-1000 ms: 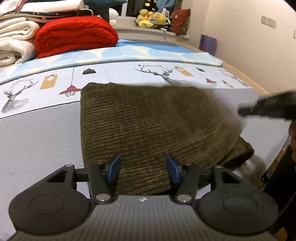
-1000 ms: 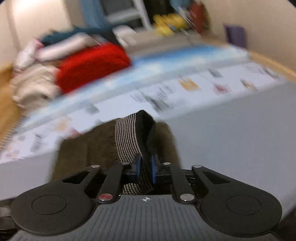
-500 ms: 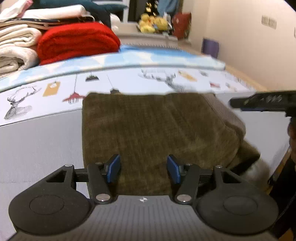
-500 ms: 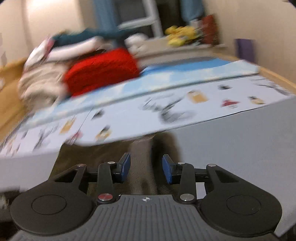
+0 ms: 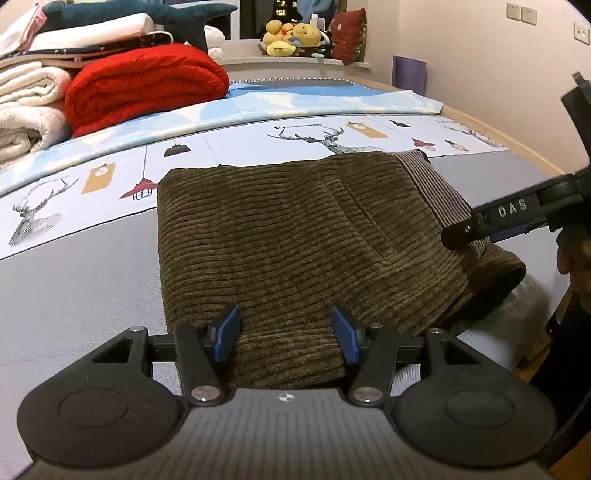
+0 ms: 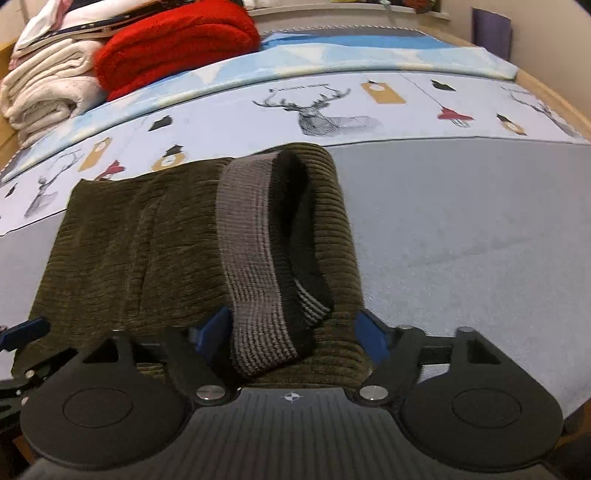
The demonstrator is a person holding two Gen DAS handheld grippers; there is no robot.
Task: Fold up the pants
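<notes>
Folded pants (image 5: 291, 236) near the bed's (image 5: 74, 280) front edge, both left gripper (image 5: 286, 334) and right gripper (image 6: 291, 332) wide open, "DAS" on the right one.

Warm indoor light, sharp in the middle, heavy fisheye bend at the edges

Both views get soft yellowish room light from above, bright enough, no harsh glare. The pants (image 5: 288, 236) cast just a faint, fuzzy shadow on the grey sheet (image 5: 74, 280) by their right edge. Left wrist view is crisp: corduroy ribs and the deer print (image 5: 317, 136) read fine. Right wrist view is a bit softer, with the waistband (image 6: 255, 266) slightly smeared and the red blanket (image 6: 177, 40) fuzzy. Straight lines bow hard toward the frame edges, corners go dark, and the window behind the plush toys (image 5: 291, 35) shows night-black.
</notes>
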